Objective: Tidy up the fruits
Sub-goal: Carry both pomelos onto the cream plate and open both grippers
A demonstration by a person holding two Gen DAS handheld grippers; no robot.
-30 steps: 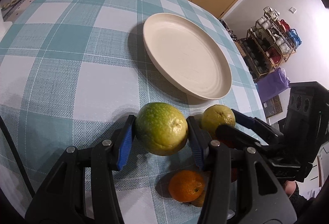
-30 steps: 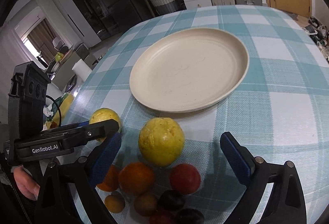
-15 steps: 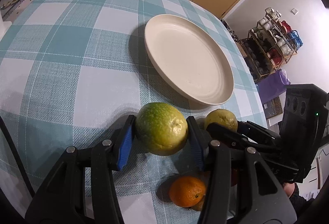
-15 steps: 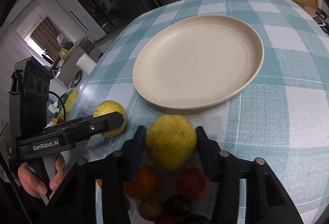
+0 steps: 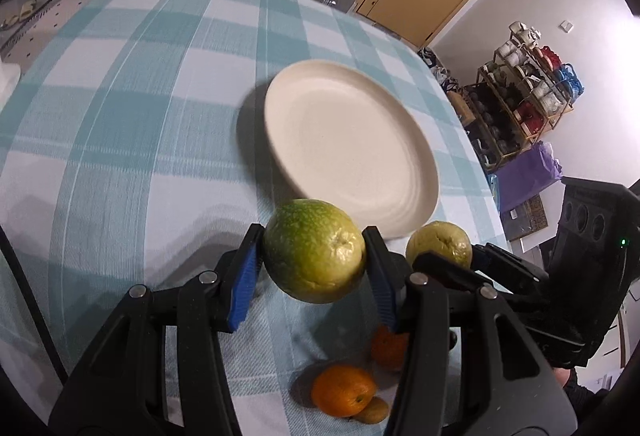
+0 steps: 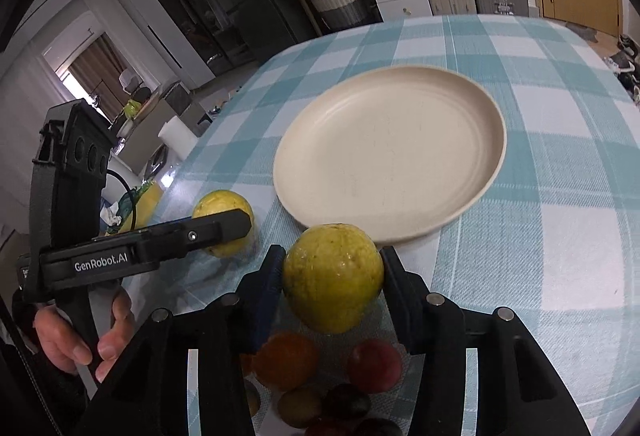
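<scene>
A green-yellow round fruit sits between the blue pads of my left gripper, which is shut on it just short of the cream plate. My right gripper is shut on a yellow round fruit, also near the plate rim. Each gripper shows in the other's view: the right gripper with its yellow fruit, and the left gripper with its fruit partly hidden behind a finger. The plate holds nothing.
Loose fruit lies on the checked cloth under the grippers: oranges, a red fruit and dark small ones. A person's hand holds the left gripper's handle. The table edge runs close on the left.
My right gripper's jaws came together from wide apart and now clamp the yellow fruit. The left gripper keeps its hold on the green-yellow fruit; the plate sits lower in its view.
</scene>
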